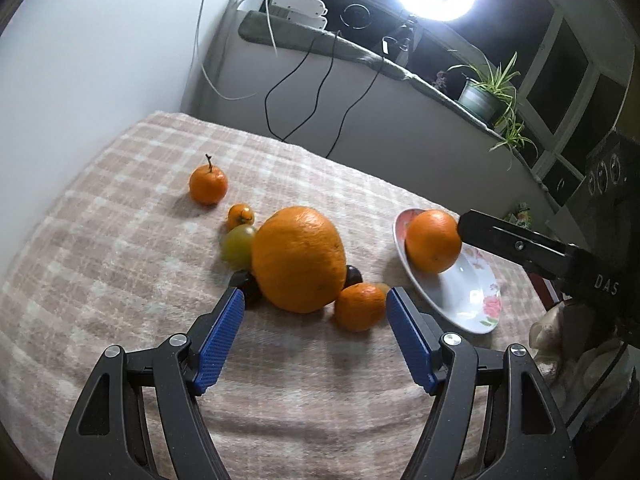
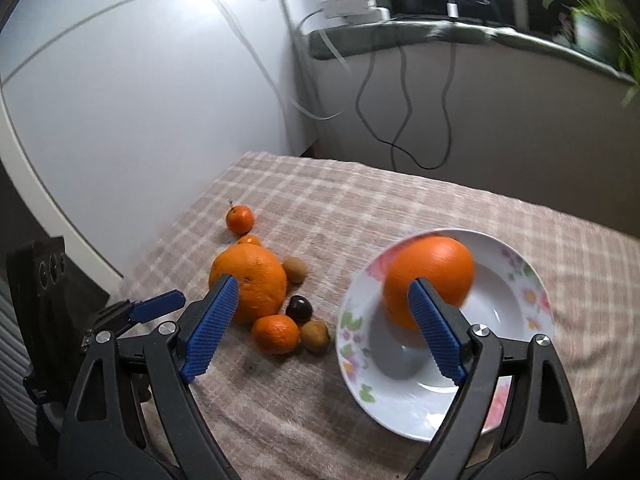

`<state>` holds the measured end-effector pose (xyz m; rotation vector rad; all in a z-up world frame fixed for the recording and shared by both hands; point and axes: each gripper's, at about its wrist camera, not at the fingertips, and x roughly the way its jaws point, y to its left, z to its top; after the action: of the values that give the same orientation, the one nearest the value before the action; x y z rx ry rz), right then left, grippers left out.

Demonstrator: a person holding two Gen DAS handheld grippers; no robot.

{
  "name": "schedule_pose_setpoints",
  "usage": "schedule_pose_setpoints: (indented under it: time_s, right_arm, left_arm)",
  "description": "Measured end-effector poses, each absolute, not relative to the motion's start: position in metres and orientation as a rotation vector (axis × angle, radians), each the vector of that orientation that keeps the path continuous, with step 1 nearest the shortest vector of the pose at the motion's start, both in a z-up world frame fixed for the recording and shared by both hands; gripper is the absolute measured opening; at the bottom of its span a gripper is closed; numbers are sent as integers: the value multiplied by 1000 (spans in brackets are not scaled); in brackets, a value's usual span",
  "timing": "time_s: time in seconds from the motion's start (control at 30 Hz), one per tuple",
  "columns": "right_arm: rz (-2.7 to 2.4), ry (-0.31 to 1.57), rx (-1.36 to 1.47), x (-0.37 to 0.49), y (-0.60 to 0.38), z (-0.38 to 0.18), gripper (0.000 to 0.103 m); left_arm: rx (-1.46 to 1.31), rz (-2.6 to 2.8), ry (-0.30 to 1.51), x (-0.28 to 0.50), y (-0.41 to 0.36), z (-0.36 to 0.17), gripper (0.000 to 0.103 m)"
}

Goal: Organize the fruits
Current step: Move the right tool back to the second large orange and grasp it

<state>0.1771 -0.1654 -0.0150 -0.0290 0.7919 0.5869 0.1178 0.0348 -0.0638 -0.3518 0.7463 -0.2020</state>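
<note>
Fruits, near to far. Left gripper (image 1: 316, 300): jaws spread wide, nothing between the pads, tips resting just short of the cluster on the checked cloth (image 1: 120, 260). Directly ahead, slightly right of centre: small mandarin (image 1: 360, 306), nearest of the loose pieces, close to the right blue pad (image 1: 408, 336). Behind it and centred between the fingers: large orange (image 1: 300, 258), long axis roughly upright and leaning, touching a dark plum (image 1: 354, 275) and a green fruit (image 1: 239, 246). Further back: a tiny orange fruit (image 1: 241, 216), then a stemmed mandarin (image 1: 208, 185), well apart from the rest. Off to the right: floral plate (image 1: 476, 292) with a round orange (image 1: 433, 241) in it, resting toward the rim. Right gripper (image 2: 324, 296): jaws wide, empty; round orange beyond the right pad, apparently released, though motion blur leaves contact uncertain. Left gripper nearer the cluster, hence better placed for the next pick; plate lying to its right.
</note>
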Motion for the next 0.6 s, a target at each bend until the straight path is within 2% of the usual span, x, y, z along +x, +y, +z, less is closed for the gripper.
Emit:
schedule_pose_setpoints:
  time_s: [0.3, 0.6]
  right_arm:
    - [642, 874, -129, 196, -124, -25, 89]
    - [719, 993, -90, 215, -96, -49, 89]
  left_arm:
    - [-383, -208, 742, 123, 39, -73, 74]
    - [-391, -232, 722, 129, 40, -74, 73]
